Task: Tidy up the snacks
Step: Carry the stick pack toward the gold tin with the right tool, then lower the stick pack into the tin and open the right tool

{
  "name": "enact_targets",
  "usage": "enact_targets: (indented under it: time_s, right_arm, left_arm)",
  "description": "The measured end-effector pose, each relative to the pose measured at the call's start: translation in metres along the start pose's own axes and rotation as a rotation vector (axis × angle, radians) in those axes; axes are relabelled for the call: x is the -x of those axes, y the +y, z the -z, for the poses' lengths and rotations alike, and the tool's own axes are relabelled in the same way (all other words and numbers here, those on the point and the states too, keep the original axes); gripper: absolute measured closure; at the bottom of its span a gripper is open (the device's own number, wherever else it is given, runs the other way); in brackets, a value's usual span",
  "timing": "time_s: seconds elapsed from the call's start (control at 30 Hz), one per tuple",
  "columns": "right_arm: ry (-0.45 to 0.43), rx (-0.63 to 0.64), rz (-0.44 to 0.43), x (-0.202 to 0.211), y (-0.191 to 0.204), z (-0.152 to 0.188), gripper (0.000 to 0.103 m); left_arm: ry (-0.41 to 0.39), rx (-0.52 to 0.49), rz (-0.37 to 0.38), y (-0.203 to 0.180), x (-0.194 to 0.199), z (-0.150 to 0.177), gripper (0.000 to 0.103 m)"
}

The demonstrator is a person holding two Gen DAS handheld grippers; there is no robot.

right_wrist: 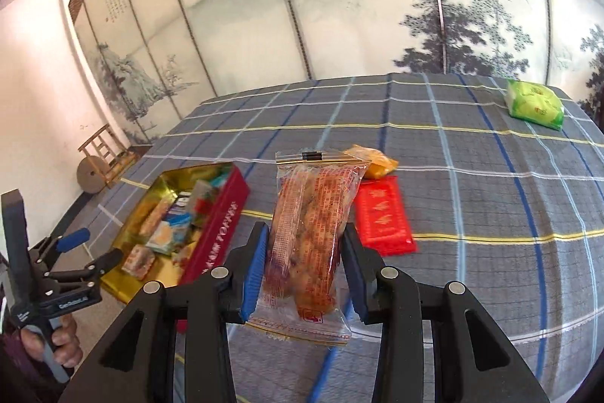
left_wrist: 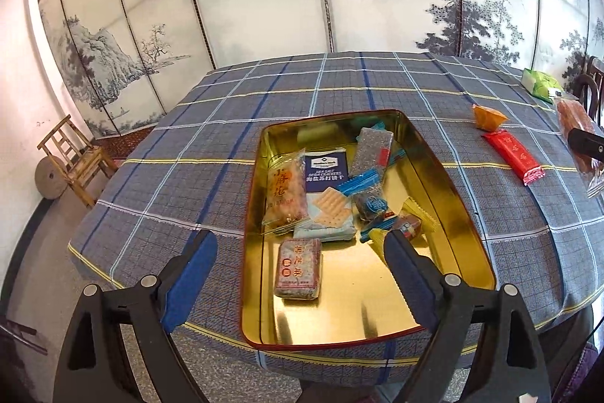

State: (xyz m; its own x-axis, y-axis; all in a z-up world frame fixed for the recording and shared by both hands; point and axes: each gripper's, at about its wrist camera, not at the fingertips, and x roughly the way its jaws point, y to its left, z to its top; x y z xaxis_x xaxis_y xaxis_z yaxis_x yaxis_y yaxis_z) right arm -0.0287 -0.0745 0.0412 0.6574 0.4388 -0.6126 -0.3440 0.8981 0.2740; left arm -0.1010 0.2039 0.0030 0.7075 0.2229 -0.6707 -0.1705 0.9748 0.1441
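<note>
Our right gripper pinches a crinkly clear snack packet upright above the table, right of the tin. Our left gripper stands spread and empty over the glossy gold tin's near end, just above a flat speckled bar. A red packet and an orange one lie on open plaid cloth; a green pack sits near the far edge.

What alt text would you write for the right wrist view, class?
The right gripper holds a clear packet of brown pastry above a checked tablecloth. A red tin of snacks sits left; red, orange and green packets lie beyond.
</note>
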Motion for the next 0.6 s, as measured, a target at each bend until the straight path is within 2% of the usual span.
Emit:
enact_targets:
  time_s: [0.27, 0.6]
  right_arm:
    - [0.072, 0.06, -0.157, -0.025, 0.068, 0.0, 0.063]
    - [0.202, 0.179, -0.256, -0.077, 0.143, 0.02, 0.063]
  left_arm:
    - [0.002, 0.086, -0.071, 0.036, -0.008, 0.011, 0.014]
    - [0.009, 0.11, -0.105, 0.058, -0.012, 0.024, 0.014]
